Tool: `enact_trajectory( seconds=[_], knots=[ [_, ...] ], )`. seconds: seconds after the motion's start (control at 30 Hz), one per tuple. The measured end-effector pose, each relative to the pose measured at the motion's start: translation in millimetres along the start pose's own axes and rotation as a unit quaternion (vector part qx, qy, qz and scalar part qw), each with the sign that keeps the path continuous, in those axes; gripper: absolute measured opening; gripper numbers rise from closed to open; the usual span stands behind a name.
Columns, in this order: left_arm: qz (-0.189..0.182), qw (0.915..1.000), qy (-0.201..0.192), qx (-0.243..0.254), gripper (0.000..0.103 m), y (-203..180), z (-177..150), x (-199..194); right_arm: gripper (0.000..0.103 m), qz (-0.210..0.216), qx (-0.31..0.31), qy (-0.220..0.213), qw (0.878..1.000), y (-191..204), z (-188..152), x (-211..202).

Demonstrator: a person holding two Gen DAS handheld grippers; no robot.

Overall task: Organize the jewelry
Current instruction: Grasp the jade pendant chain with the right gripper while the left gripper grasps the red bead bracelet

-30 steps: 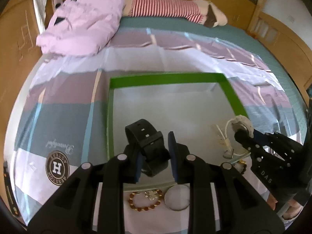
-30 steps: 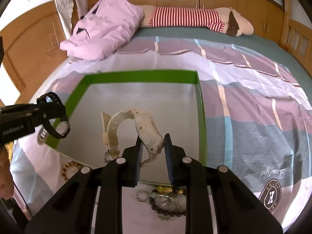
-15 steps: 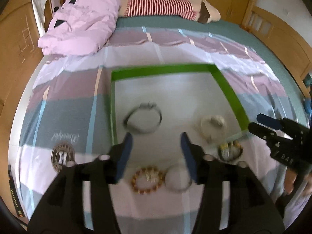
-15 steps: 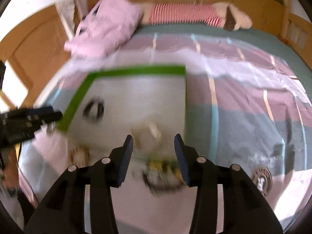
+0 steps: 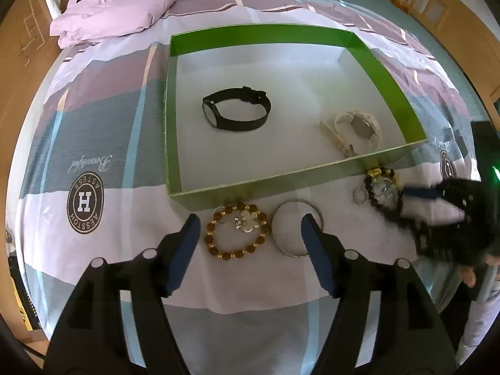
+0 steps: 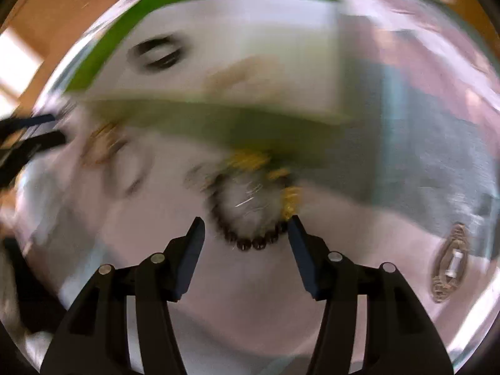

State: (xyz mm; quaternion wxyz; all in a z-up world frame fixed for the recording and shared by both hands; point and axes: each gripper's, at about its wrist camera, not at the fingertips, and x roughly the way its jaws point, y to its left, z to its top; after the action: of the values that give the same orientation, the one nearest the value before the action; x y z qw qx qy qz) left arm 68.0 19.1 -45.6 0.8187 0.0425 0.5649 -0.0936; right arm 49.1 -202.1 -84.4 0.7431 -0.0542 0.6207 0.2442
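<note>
Bedspread (image 5: 131, 131) carries the box (image 5: 175, 143), watches inside. I hold both grippers wide open, empty: left gripper (image 5: 250, 232) straddling bracelet (image 5: 236, 234), right gripper (image 6: 247, 228) at beads (image 6: 256, 243).

Left wrist camera looking down and forward over bed (image 5: 103, 118), fairly high above green box (image 5: 387, 72). Right wrist camera sitting lower, nearer, blurred, facing dark bead bracelet (image 6: 253, 243). Both views sharing box and black watch (image 5: 236, 114).

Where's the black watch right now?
In the left wrist view, the black watch lies inside the green box, left of the white watch.
</note>
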Motion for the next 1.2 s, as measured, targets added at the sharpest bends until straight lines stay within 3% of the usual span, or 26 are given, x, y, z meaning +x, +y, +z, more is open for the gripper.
enact_trajectory(
  seconds=[0.1, 0.17, 0.27, 0.3, 0.33, 0.37, 0.43, 0.57, 0.63, 0.67, 0.9, 0.97, 1.0, 1.03, 1.1, 1.17, 1.2],
  knots=[
    [0.002, 1.0, 0.001, 0.001, 0.07, -0.9, -1.6, 0.2, 0.056, 0.01, -0.058, 0.005, 0.998, 26.3, -5.8, -6.5],
    [0.003, 1.0, 0.004, 0.0, 0.071, -0.2, -0.6, 2.8, 0.056, -0.003, -0.039, -0.019, 0.999, 20.2, -1.2, -17.6],
    [0.007, 0.9999, 0.013, 0.001, 0.071, -1.3, -1.2, 11.8, 0.056, -0.068, 0.012, -0.049, 0.996, -1.9, 4.0, -20.9],
    [0.008, 0.9998, 0.015, 0.001, 0.071, -1.5, -1.4, 14.6, 0.051, -0.098, 0.021, -0.051, 0.994, -5.4, 5.6, -18.2],
    [0.01, 0.9998, 0.018, 0.001, 0.071, -1.8, -1.8, 17.8, 0.037, -0.125, 0.023, -0.045, 0.991, -8.0, 7.0, -10.5],
    [0.013, 0.9997, 0.022, 0.001, 0.071, -1.8, -1.8, 21.3, 0.032, -0.131, 0.025, -0.037, 0.99, -10.1, 4.9, -3.4],
    [0.017, 0.9995, 0.028, -0.003, 0.071, -0.2, -2.0, 26.3, 0.03, -0.125, 0.027, -0.026, 0.991, -7.2, 5.6, 8.7],
    [0.005, 0.9988, 0.043, -0.022, 0.071, 7.1, -2.8, 33.1, 0.028, -0.155, -0.002, -0.033, 0.987, 11.3, 7.3, 18.3],
    [0.004, 0.9986, 0.046, -0.026, 0.071, 9.3, -3.4, 35.0, 0.003, -0.134, -0.008, -0.032, 0.99, 15.7, 7.2, 19.1],
    [0.006, 0.9985, 0.047, -0.026, 0.071, 9.7, -3.8, 35.9, 0.0, -0.123, -0.008, -0.031, 0.992, 16.3, 5.9, 17.7],
    [0.017, 0.9984, 0.051, -0.018, 0.074, 7.8, -7.5, 38.8, 0.0, -0.095, 0.005, -0.081, 0.992, 19.2, 9.2, -16.3],
    [0.021, 0.9982, 0.053, -0.02, 0.074, 8.5, -7.8, 40.3, 0.015, -0.094, 0.009, -0.1, 0.991, 16.8, 10.0, -18.2],
    [0.022, 0.998, 0.055, -0.022, 0.074, 8.8, -7.0, 41.3, 0.031, -0.089, 0.015, -0.101, 0.991, 5.4, 14.9, -17.6],
    [0.023, 0.9978, 0.057, -0.024, 0.074, 9.1, -7.1, 42.4, 0.034, -0.076, 0.02, -0.104, 0.992, 0.5, 13.3, -14.4],
    [0.024, 0.9975, 0.061, -0.027, 0.075, 10.6, -6.4, 45.3, 0.034, -0.065, 0.016, -0.102, 0.993, 4.9, 8.7, -8.3],
    [0.027, 0.9972, 0.063, -0.028, 0.075, 11.3, -6.1, 47.1, 0.032, -0.081, 0.009, -0.102, 0.991, 11.2, 11.9, 2.8],
    [0.031, 0.997, 0.064, -0.03, 0.075, 12.6, -6.2, 47.3, 0.022, -0.084, 0.007, -0.102, 0.991, 10.2, 11.0, 4.8]
  ],
)
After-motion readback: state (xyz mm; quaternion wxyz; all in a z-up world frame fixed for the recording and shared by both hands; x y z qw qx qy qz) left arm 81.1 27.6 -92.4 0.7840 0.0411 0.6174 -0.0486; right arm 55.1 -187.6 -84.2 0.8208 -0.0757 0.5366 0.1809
